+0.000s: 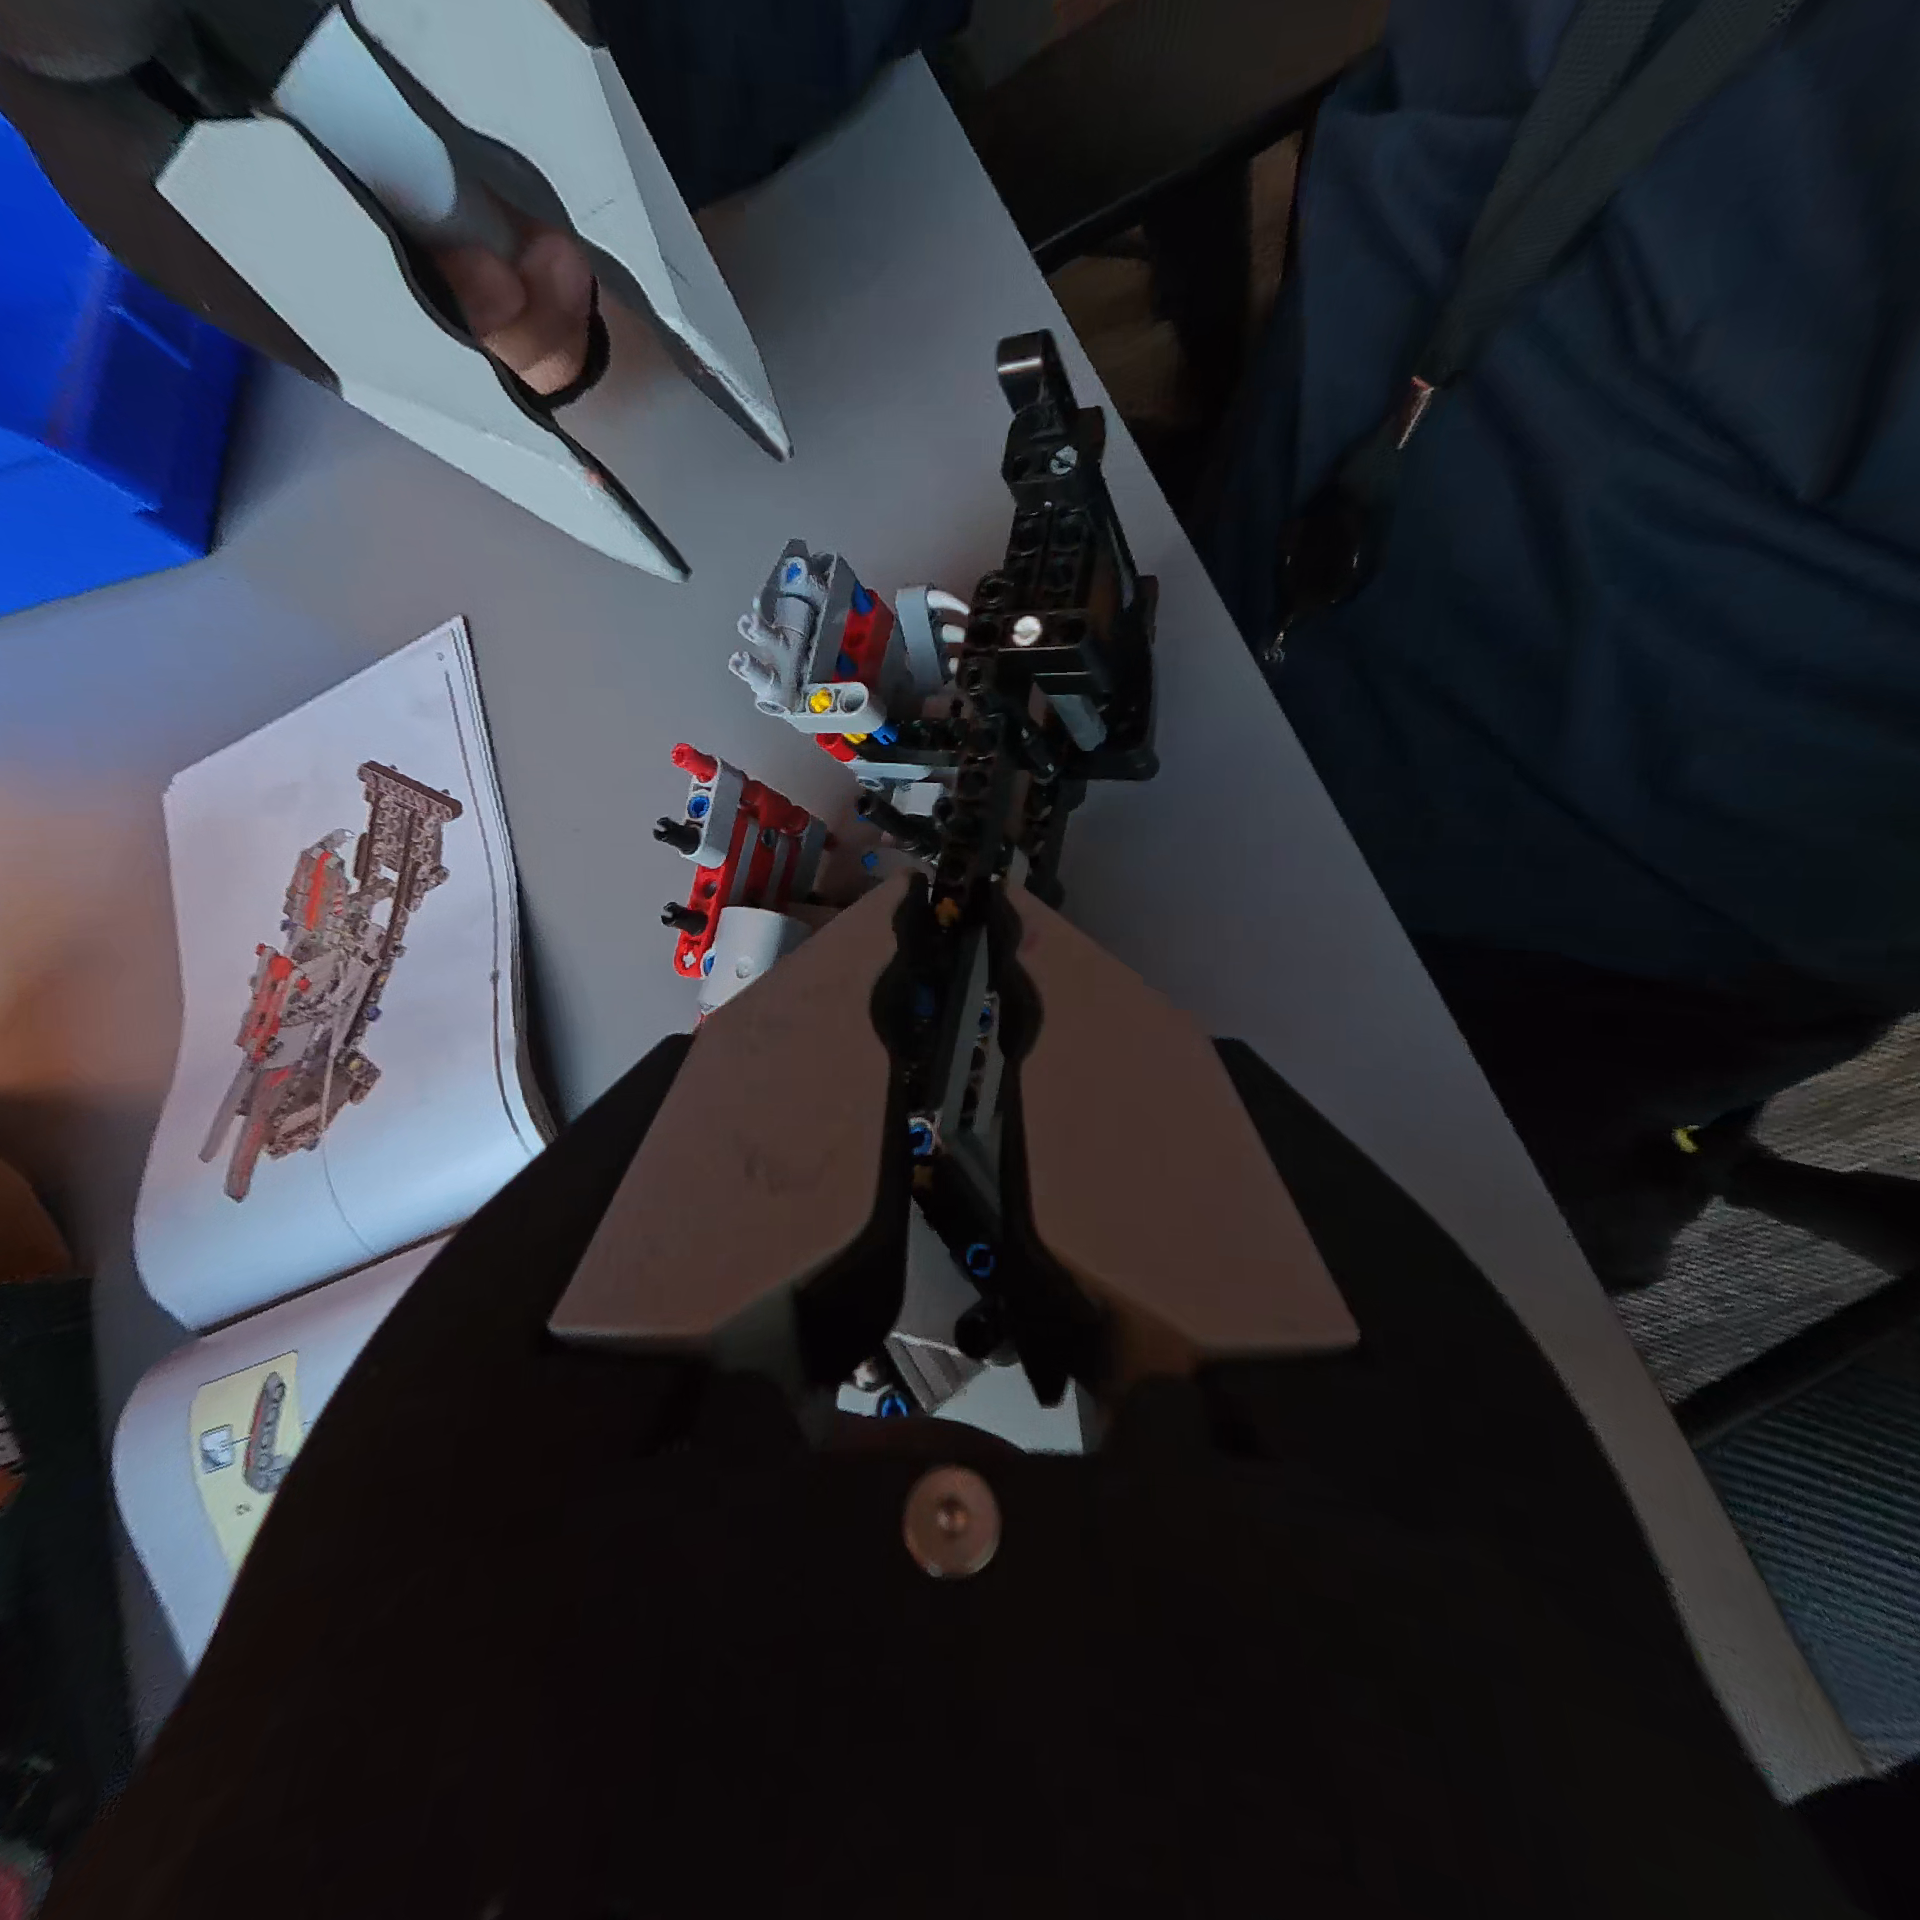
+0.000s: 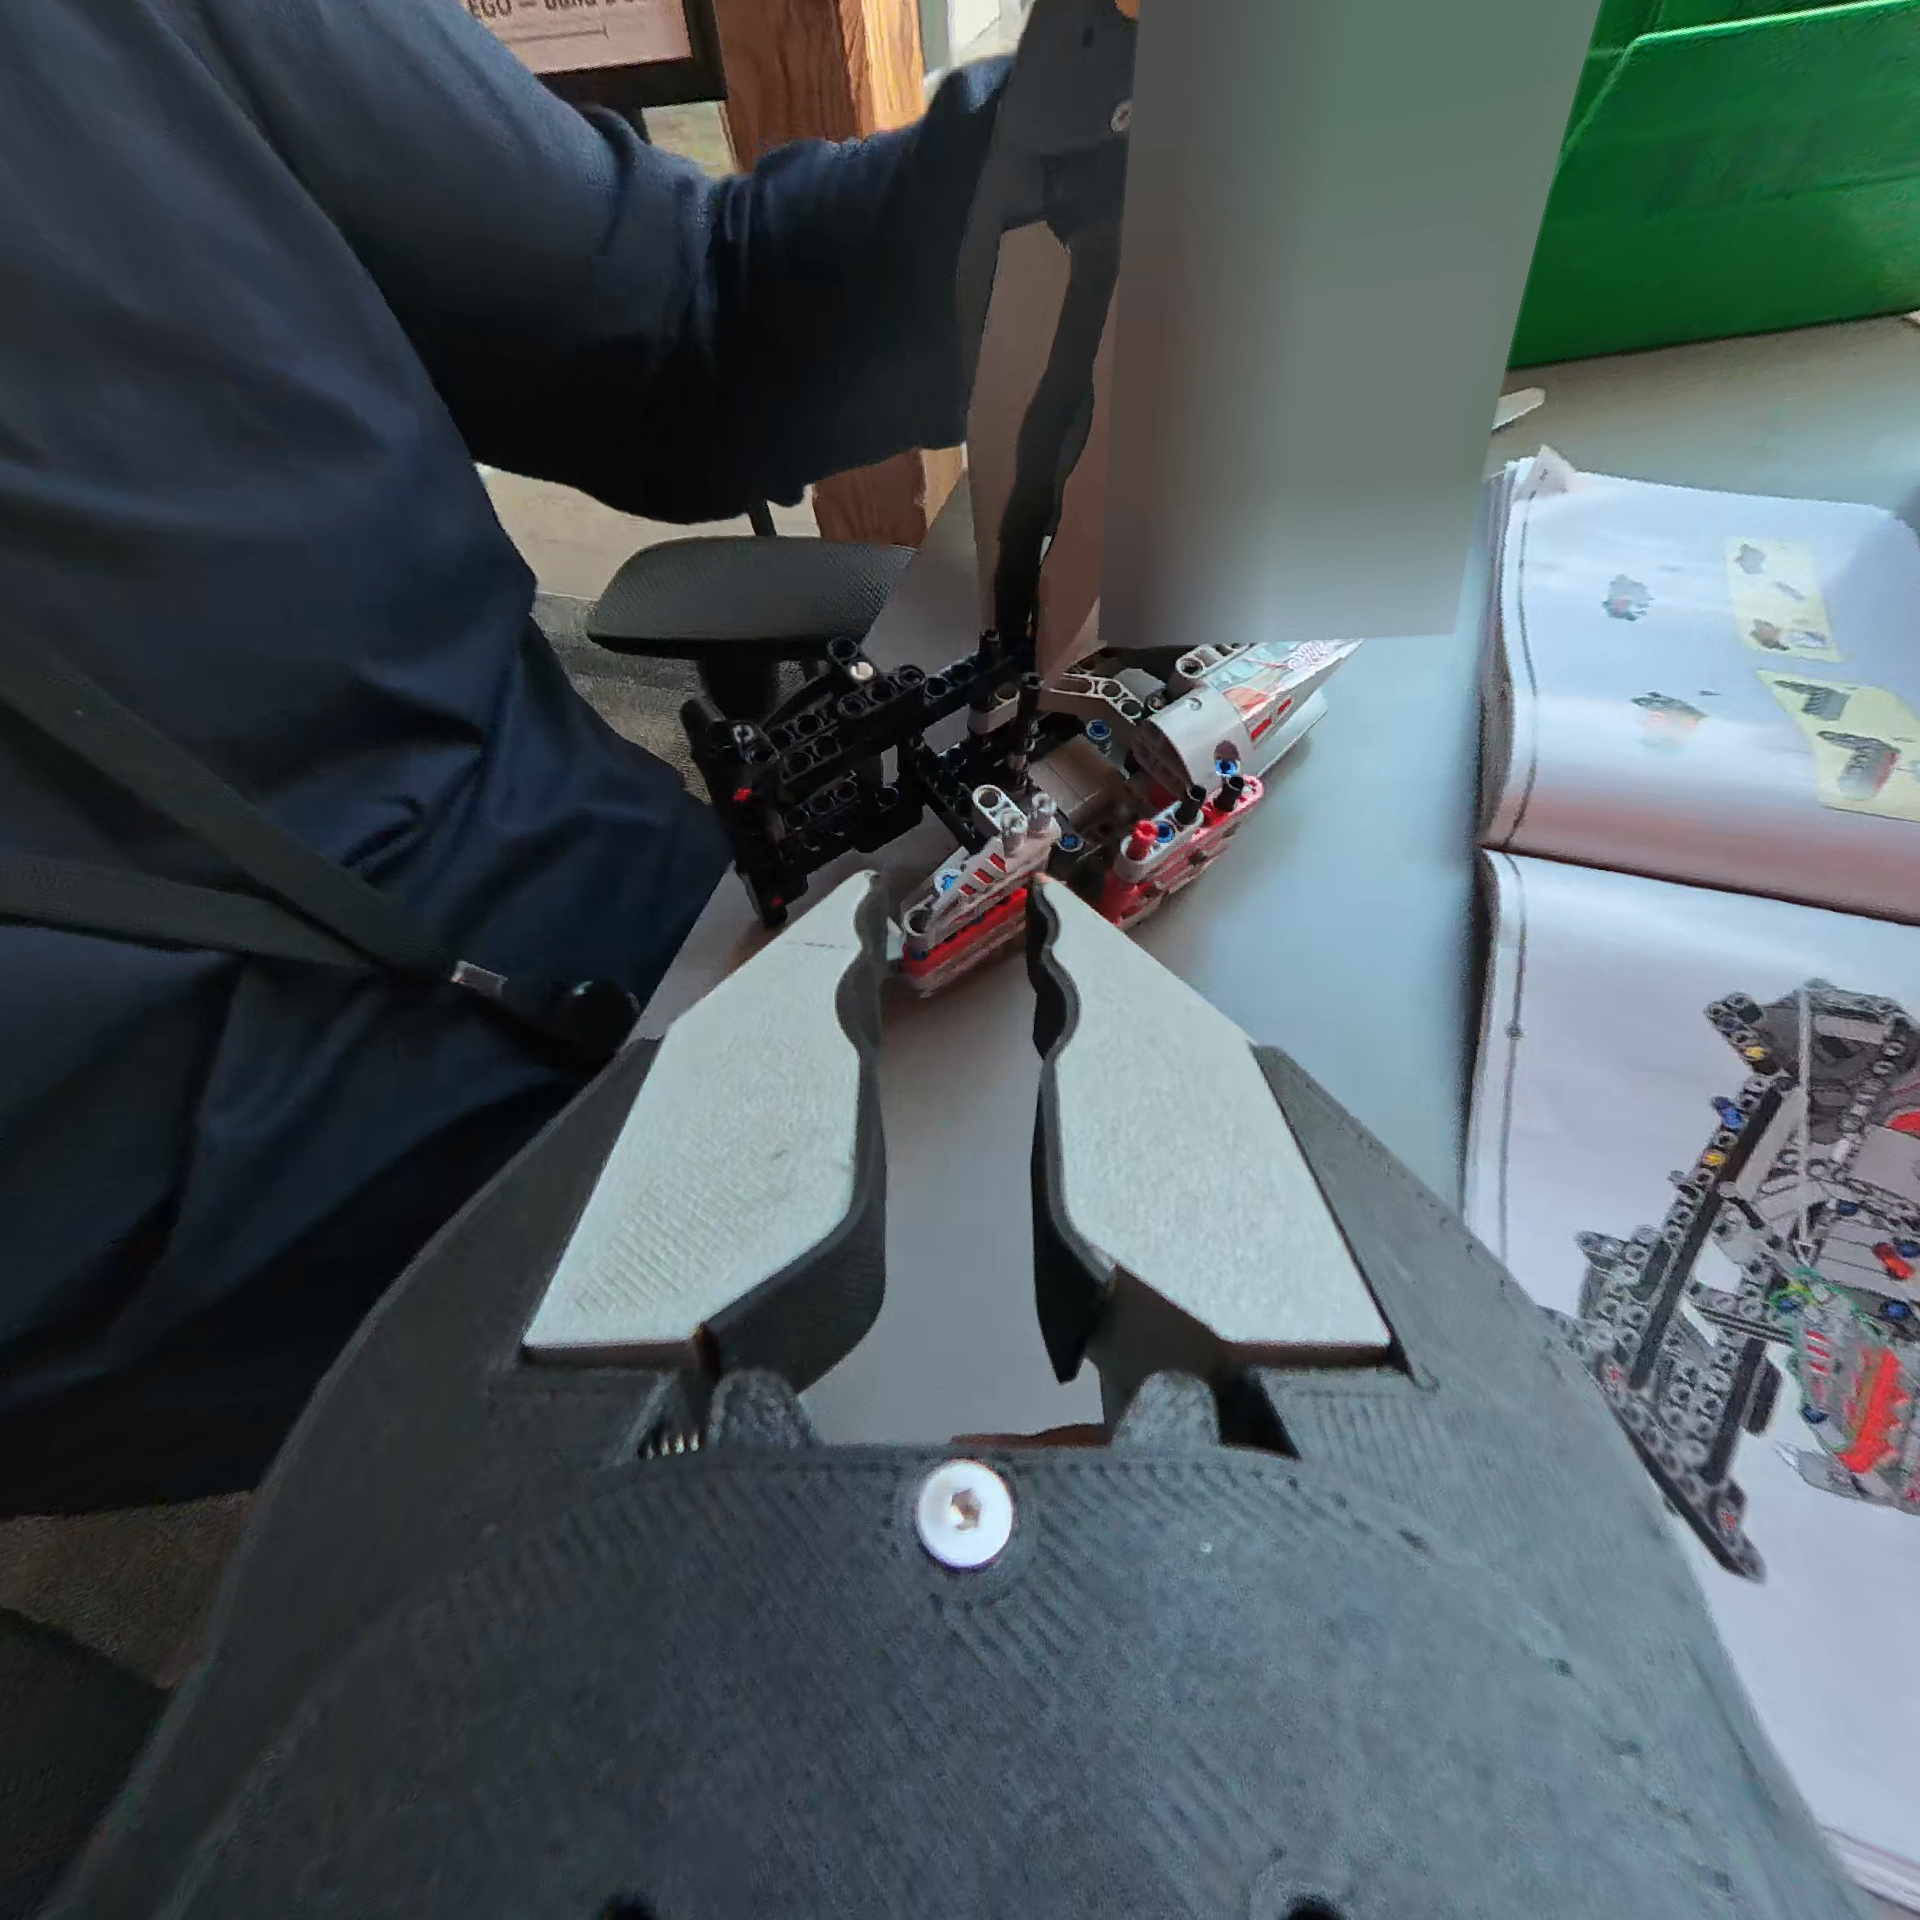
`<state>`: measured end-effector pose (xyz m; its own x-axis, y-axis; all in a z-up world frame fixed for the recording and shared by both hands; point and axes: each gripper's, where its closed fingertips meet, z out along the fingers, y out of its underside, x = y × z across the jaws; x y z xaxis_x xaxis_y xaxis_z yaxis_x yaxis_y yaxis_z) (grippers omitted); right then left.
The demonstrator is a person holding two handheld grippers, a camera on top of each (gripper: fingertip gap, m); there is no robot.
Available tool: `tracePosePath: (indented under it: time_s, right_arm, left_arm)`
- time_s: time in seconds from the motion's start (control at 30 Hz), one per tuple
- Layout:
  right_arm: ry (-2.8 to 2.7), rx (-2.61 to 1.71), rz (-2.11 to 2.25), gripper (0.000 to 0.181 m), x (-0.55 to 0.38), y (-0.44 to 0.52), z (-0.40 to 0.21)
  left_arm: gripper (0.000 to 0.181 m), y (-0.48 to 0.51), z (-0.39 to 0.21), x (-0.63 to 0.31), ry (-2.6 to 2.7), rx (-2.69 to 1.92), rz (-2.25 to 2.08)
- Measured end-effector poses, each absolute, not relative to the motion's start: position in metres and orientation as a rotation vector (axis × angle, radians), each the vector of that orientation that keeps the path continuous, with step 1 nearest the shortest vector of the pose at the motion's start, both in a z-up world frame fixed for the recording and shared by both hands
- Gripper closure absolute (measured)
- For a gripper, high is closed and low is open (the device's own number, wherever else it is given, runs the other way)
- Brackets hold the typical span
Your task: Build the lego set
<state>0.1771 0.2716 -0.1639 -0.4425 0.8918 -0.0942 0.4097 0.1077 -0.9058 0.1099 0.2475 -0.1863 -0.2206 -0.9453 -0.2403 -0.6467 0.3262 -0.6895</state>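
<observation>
Grey fingers (image 2: pixel 727 1122), black bodies, navy sleeve (image 2: pixel 727 312).

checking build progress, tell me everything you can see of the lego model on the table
The lego model is a partly built plastic assembly: a long black frame of holed beams, with grey and white panels and red side sections carrying blue, yellow and black pins. It sits near the edge of the grey table, beside the open instruction booklet. The left hand-held gripper is shut on the black frame. The right hand-held gripper is open, its tips just short of a red and white section.
</observation>
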Motion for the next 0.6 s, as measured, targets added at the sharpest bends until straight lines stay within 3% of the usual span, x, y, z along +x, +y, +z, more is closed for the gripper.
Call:
tracePosePath:
  time_s: [0.23,0.6]
  right_arm:
    - [-1.888,-1.198,1.256,0.159,0.167,0.262,-0.153]
    - [-2.096,-1.143,0.893,0.176,0.156,0.255,-0.164]
  left_arm:
    - [0.172,0.241,-0.186,0.113,1.946,-1.248,-0.562]
    - [0.172,0.243,-0.185,0.114,1.892,-1.187,-0.593]
